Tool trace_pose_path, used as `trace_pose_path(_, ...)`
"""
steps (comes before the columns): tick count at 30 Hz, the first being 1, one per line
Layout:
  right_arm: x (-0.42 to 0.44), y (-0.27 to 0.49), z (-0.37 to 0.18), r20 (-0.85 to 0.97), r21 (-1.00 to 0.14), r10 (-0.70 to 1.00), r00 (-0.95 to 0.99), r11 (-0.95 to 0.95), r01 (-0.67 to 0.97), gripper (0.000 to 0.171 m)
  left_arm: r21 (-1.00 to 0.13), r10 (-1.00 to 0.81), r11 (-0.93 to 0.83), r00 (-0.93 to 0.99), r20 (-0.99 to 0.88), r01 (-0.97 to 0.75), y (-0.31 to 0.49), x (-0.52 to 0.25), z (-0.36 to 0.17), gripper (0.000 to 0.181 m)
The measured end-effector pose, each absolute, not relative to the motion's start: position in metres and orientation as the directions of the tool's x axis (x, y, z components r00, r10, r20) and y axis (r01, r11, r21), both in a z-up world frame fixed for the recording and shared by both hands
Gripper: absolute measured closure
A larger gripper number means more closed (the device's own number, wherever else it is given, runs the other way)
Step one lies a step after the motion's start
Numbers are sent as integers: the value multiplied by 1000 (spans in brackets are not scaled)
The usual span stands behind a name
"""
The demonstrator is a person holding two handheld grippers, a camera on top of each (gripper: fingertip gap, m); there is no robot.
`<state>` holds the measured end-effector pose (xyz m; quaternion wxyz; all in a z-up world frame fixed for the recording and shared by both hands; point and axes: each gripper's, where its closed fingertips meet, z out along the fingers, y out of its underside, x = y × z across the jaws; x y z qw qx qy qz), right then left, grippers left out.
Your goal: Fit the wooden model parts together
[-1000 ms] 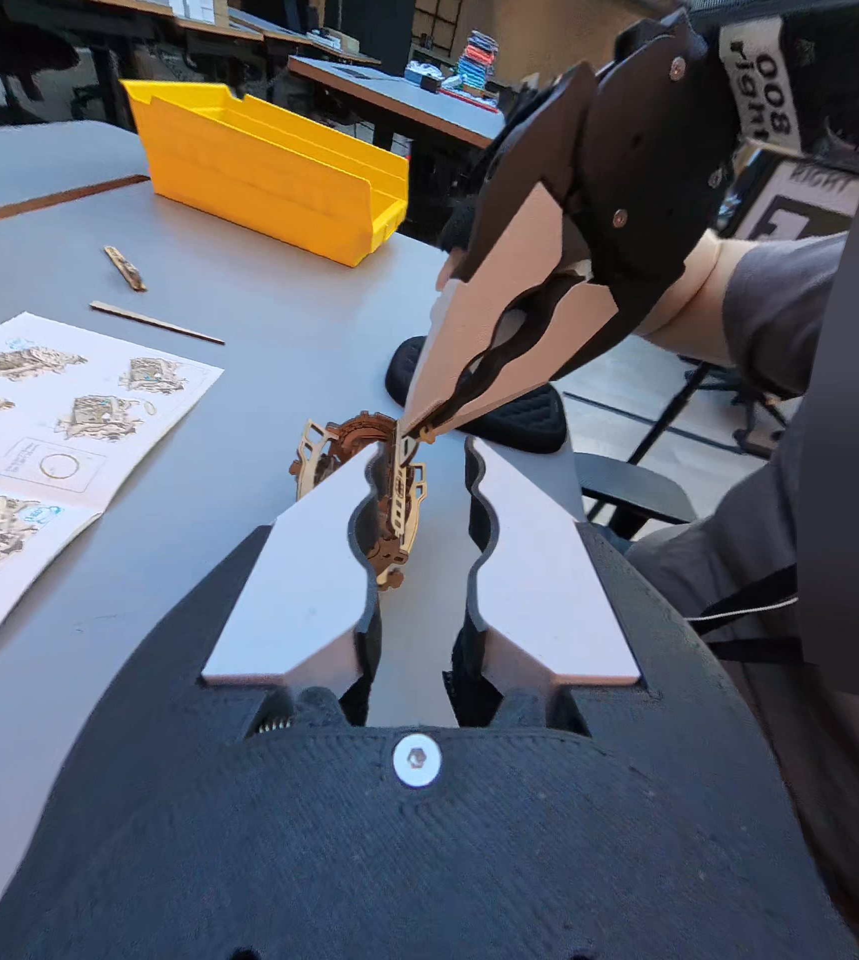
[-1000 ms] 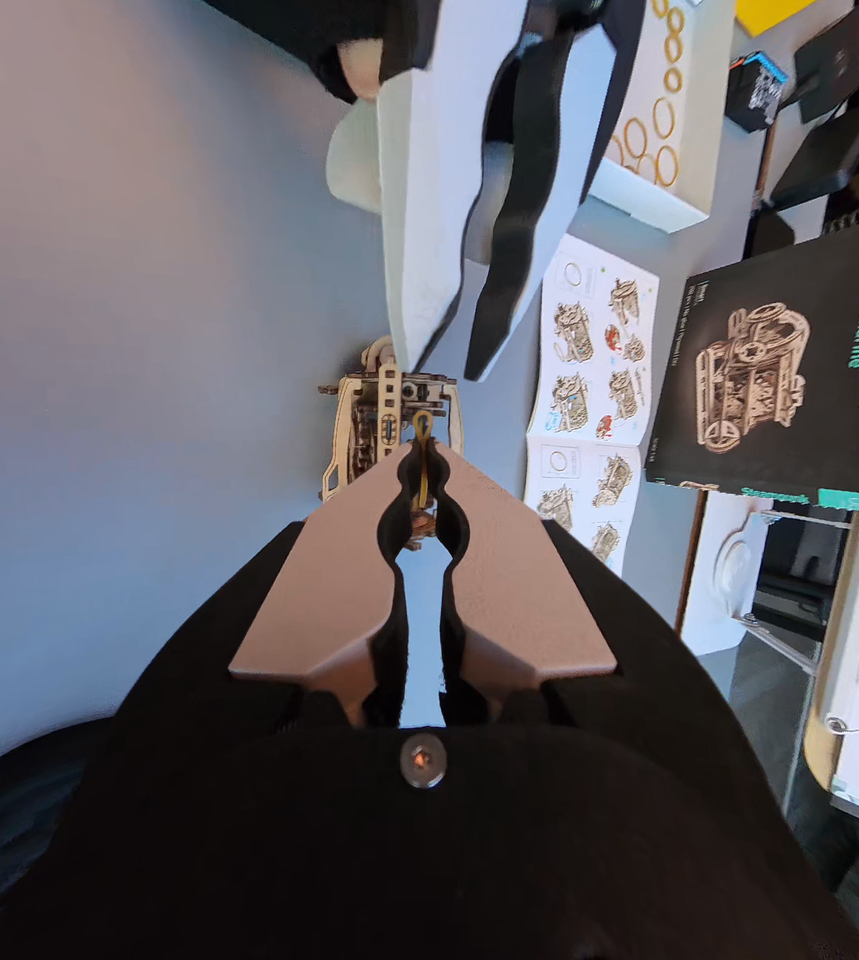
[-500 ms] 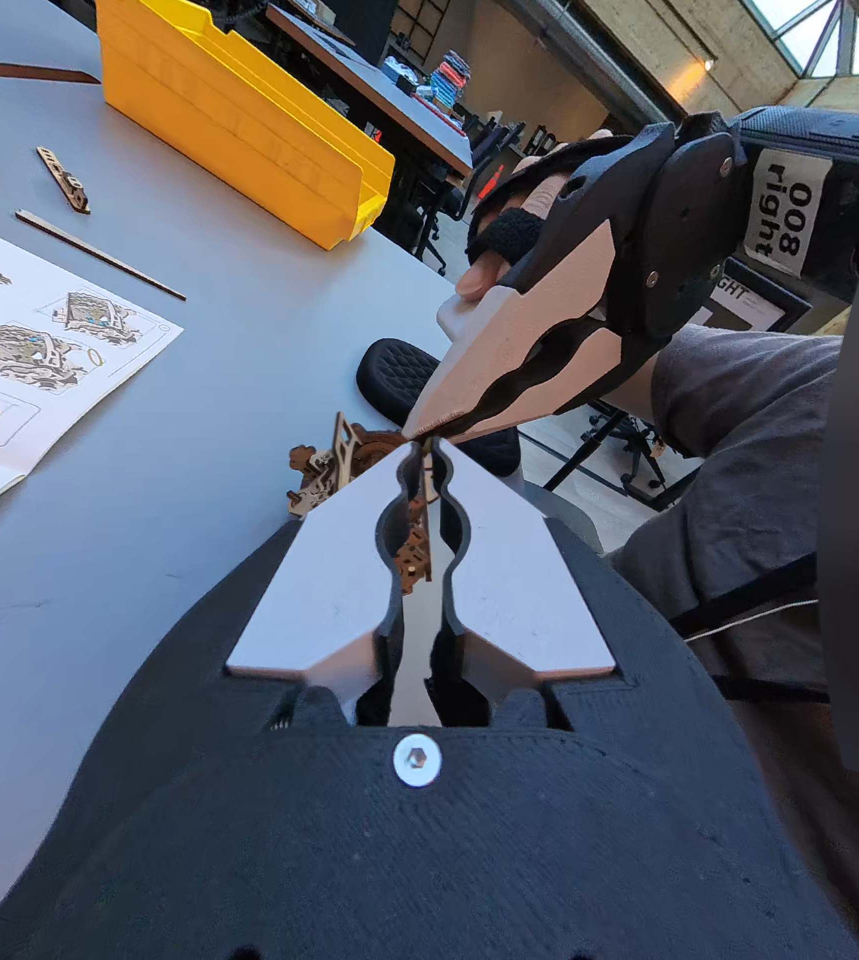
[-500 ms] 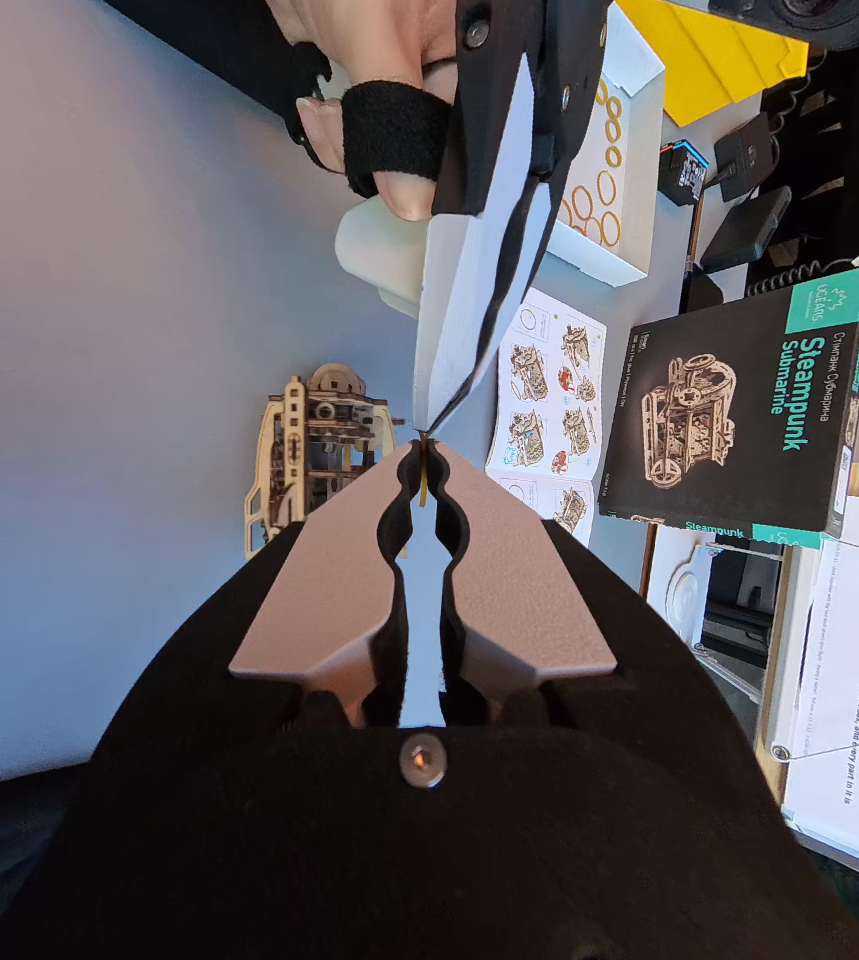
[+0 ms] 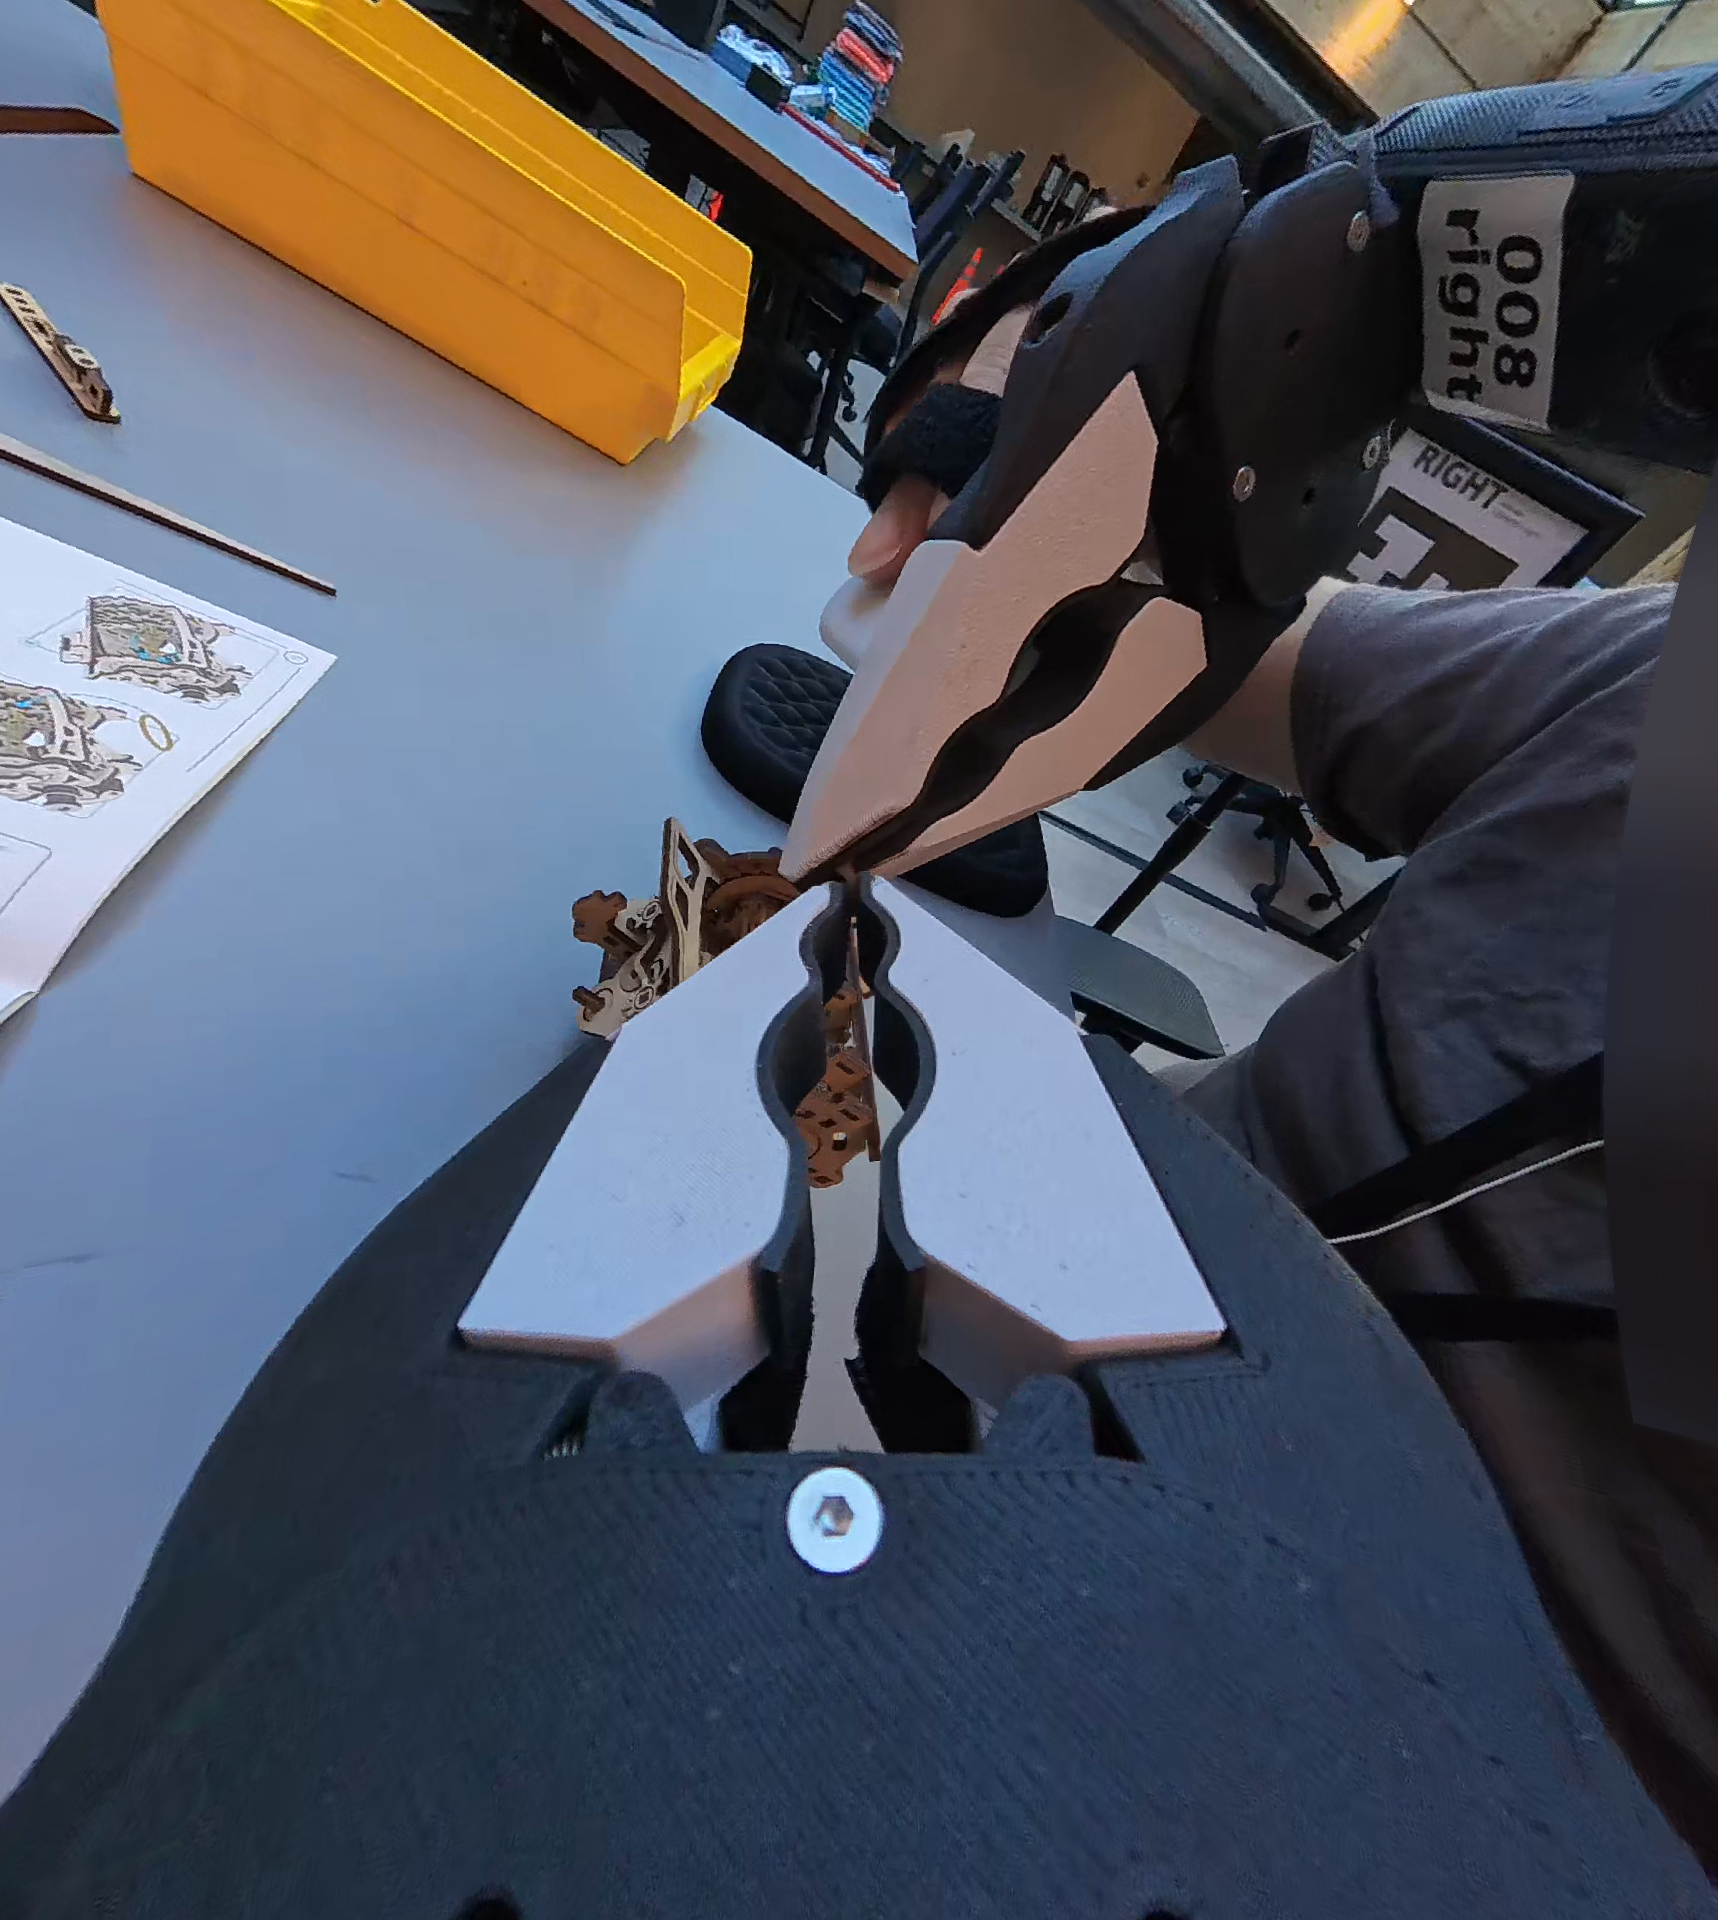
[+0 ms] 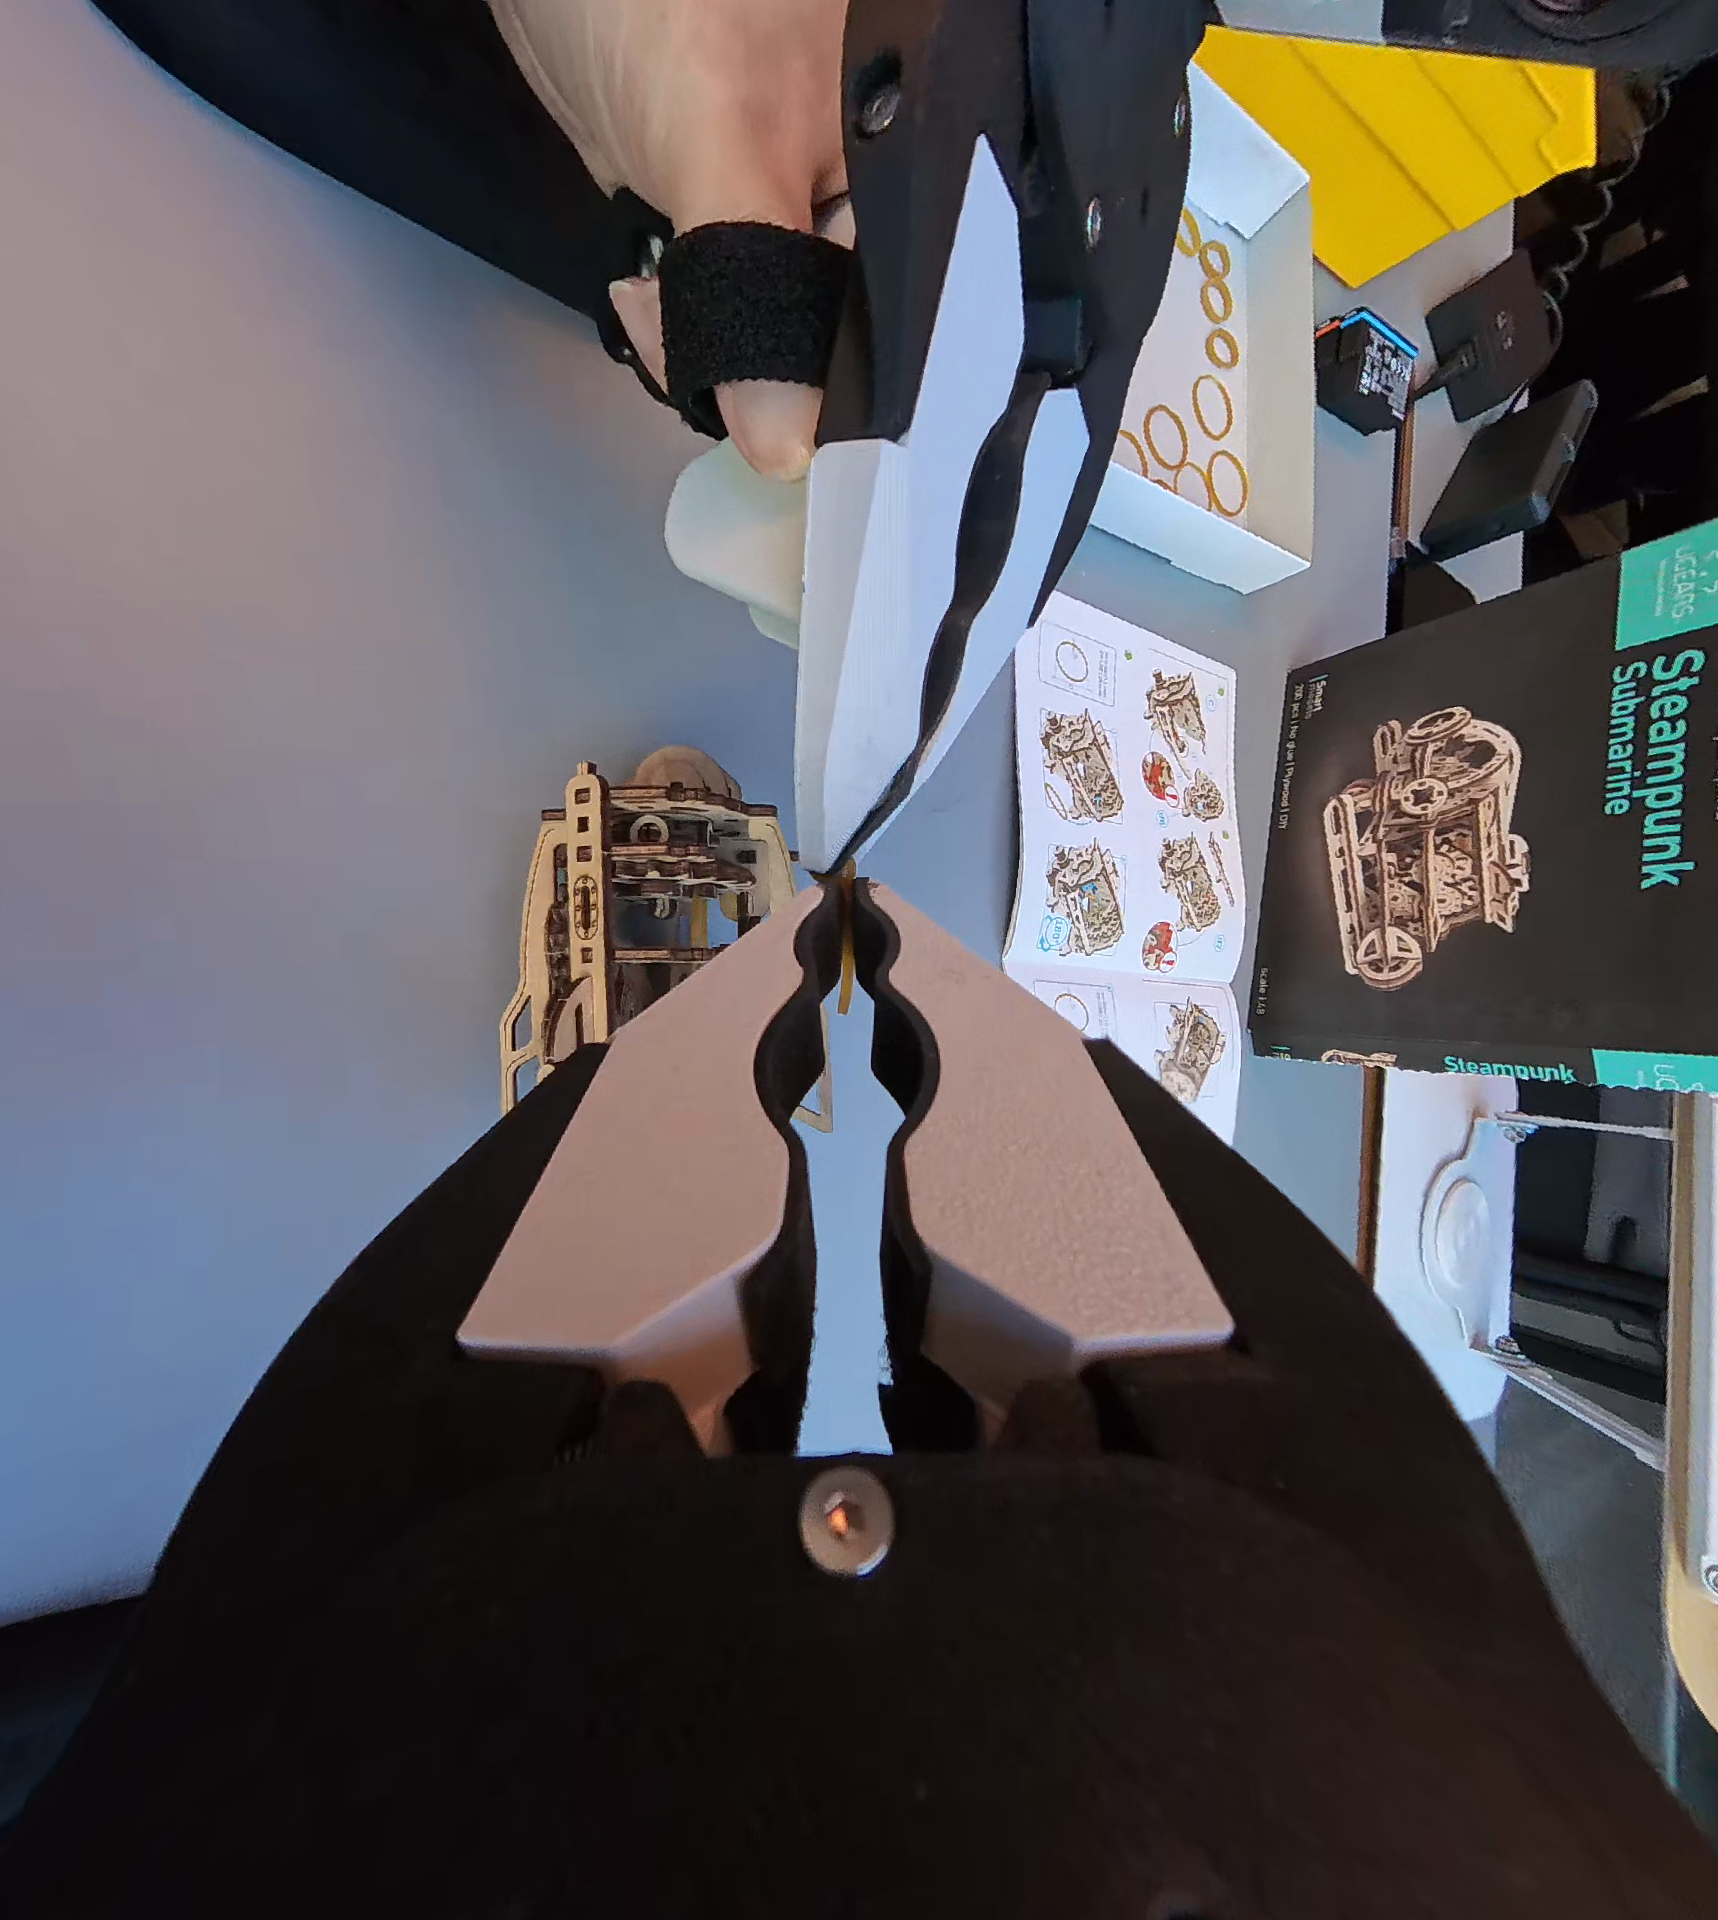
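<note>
A partly built wooden model [image 5: 663, 940] stands on the grey table [image 5: 367, 831]; it also shows in the right wrist view [image 6: 626, 914]. My right gripper [image 6: 844, 899] is shut on a thin yellow rubber band [image 6: 850, 977], just right of and above the model. My left gripper [image 5: 850, 899] is shut, and a thin strand of the band runs between its fingers. The two grippers meet tip to tip: the right gripper [image 5: 834, 862] comes down from the upper right, and the left gripper [image 6: 829, 862] comes down from the top.
A yellow bin [image 5: 419, 208] stands at the back. An instruction sheet [image 5: 55, 727] lies to the left, with a wooden strip [image 5: 148, 509] and a small wooden piece [image 5: 55, 353] beyond it. A black kit box [image 6: 1520, 831] and a white box of rubber bands [image 6: 1208, 416] lie to the right. Less than 4 cm separates the two grippers' tips.
My left gripper was open around the model and has shut. Both grippers have drawn away from the model, and their tips now meet on the rubber band.
</note>
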<state>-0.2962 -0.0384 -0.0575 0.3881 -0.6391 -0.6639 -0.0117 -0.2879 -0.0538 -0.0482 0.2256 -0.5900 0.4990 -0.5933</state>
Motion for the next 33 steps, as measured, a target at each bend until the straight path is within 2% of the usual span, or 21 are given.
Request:
trace_pose_path(9,-292,-39,-61,451,-569,878,159,145,810,160,-822,-842,-418,-174,511,-387,-50,-283,-59,181)
trace_pose_path(14,-288,-39,-68,496,-487,862,107,174,856,159,-811,-837,-423,-168,520,-405,-49,-279,-62,181)
trace_pose_path(21,-288,-36,-69,482,-485,867,126,144,863,167,-798,-827,-443,-158,540,-409,-46,-278,-64,181)
trace_pose_path(33,-290,-32,-69,514,-482,843,158,131,866,156,-758,-765,-538,-165,623,-368,-42,-279,-58,181)
